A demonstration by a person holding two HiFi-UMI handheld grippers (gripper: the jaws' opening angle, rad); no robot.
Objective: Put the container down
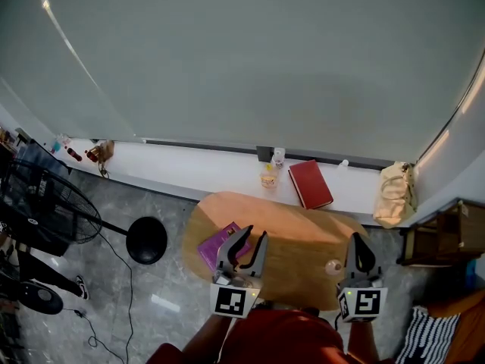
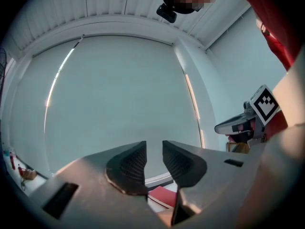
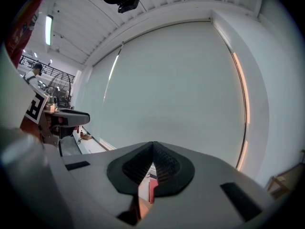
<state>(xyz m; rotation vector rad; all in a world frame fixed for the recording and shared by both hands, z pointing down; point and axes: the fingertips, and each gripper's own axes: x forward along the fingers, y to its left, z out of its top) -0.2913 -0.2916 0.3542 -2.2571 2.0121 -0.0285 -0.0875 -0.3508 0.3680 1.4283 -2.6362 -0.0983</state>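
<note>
Purple container (image 1: 212, 247) sits partly hidden behind the left gripper's (image 1: 255, 234) parted jaws.

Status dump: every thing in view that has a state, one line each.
left gripper: open, empty
right gripper: shut, empty
purple box: lying flat on the table, not gripped
red book: closed, flat on the sill
blind: drawn down

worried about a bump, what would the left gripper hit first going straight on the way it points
Probably the grey blind; the left gripper points level, seemingly above the red book.
</note>
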